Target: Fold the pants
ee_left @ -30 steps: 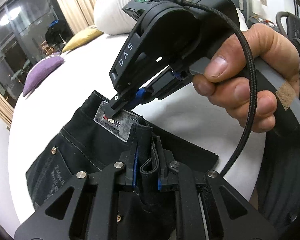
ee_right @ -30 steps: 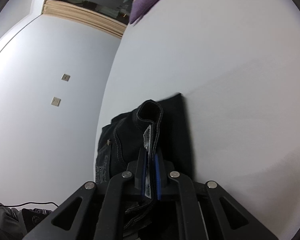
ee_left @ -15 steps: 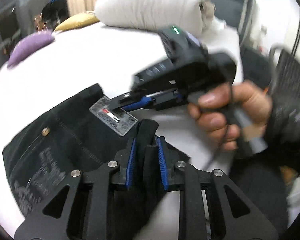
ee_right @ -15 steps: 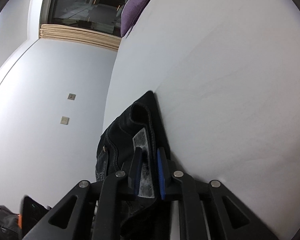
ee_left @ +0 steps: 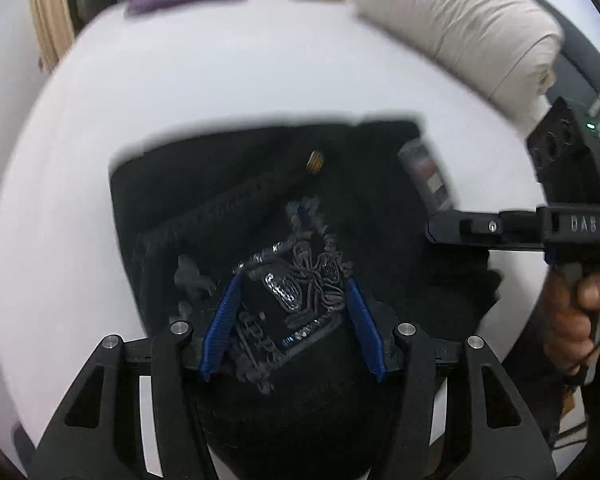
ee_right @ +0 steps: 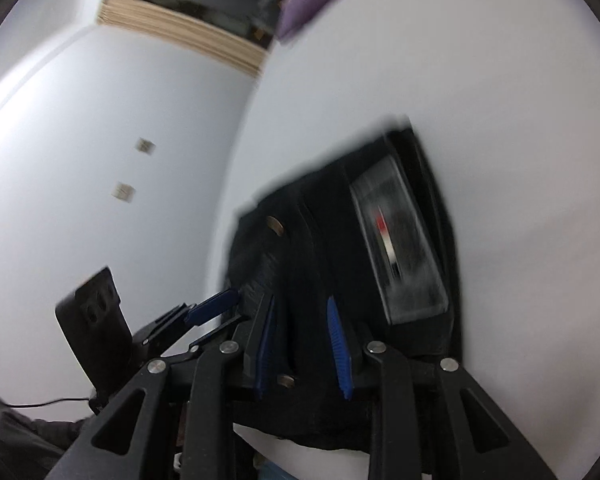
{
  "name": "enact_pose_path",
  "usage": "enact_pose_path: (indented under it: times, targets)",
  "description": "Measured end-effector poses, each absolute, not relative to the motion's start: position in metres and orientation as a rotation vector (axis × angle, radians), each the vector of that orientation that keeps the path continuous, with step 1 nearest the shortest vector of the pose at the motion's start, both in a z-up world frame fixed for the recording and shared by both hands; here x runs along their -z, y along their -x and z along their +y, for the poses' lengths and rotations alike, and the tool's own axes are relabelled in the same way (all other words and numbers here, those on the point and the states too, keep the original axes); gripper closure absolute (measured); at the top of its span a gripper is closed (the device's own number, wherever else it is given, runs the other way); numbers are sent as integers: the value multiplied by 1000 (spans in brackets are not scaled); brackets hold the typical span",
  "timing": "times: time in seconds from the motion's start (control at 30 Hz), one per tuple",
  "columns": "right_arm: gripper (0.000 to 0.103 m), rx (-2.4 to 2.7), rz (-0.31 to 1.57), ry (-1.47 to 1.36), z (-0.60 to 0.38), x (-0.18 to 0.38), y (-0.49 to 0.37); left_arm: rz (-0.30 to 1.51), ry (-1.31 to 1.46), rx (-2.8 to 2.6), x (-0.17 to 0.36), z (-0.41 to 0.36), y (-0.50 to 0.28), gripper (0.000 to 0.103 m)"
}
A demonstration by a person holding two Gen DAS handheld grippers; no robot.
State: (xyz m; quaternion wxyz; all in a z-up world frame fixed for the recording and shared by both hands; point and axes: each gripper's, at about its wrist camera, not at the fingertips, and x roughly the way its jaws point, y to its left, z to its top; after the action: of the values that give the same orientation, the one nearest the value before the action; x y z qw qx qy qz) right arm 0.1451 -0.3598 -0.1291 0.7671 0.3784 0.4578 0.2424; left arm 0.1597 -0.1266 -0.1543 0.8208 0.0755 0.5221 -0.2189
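Pants (ee_left: 268, 208) lying folded on bed (ee_left: 228, 80), right under my 2 grippers. Left gripper (ee_left: 292, 320) hanging wide open over patch. Right gripper (ee_right: 300, 344) also open, at label end. Long side running left-right; left nearer middle.

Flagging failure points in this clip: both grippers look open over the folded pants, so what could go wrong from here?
The left gripper sits open right over frayed threads on the pants; its pads might snag them while withdrawing. The right gripper straddles the waistband beside the label patch, so lifting off could drag the fold open.
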Motion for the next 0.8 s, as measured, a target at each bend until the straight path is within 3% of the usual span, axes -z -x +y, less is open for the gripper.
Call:
enact_pose_path:
  times: [0.03,0.1,0.33,0.37,0.4,0.43,0.7,0.77,0.8]
  targets:
    - [89,-480,1029,-796,-356,139,-143,1123,-192,466,162,-130,-157,50]
    - [96,-448,1030,-813,-360,150,-133,1106,-227,466,163,-134,-155,50]
    - [95,-387,967,-883,-395,149,-80,1118,-220,465,166,-142,-149,49]
    - [89,-367,969,-870,-399,147,-74,1118,-216,466,166,-140,-152,49]
    - [64,-319,978,-842,-404,142,-67,1118,-213,467,167,-139,-153,49]
    - [51,-284,978,-827,-398,134,-69,1118,-211,468,167,-139,-153,49]
    - [48,-289,913,-793,-413,115,-99,1113,-187,451,158,-116,-142,46]
    - [43,-308,942,-773,-402,121,-121,1098,-173,427,150,-106,-143,38]
    - [38,-325,967,-770,-397,128,-135,1085,-163,414,146,-100,-143,27]
